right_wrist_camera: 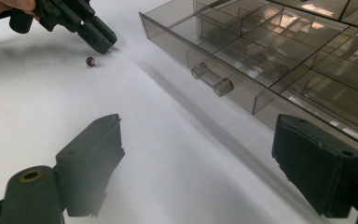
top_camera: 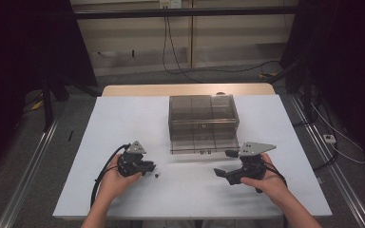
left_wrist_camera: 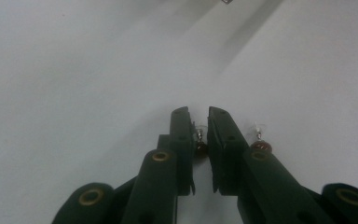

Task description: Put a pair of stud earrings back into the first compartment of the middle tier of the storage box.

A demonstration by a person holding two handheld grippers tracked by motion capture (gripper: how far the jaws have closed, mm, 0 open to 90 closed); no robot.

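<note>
A: Where are the earrings?
B: One small red-beaded earring (left_wrist_camera: 201, 145) sits between the jaws of the left gripper (left_wrist_camera: 199, 122), pinched or very nearly so; the jaws stand almost together around it. A second earring (left_wrist_camera: 260, 143) lies on the white worktop (left_wrist_camera: 74, 84) just beside that gripper's outer jaw.

A: And the other gripper?
B: The right gripper (top_camera: 224, 162) hangs low over the worktop with its jaws wide apart, holding nothing, near the front of the clear organiser box (top_camera: 203, 114).

A: Is the box ready?
B: Its bottom drawer (right_wrist_camera: 242, 70) is pulled out, its compartments looking empty.

A: So how far along?
B: Early, I'd say. The drawer is open and one earring is being picked up; neither is yet in a compartment, and the drawer remains to be shut.
</note>
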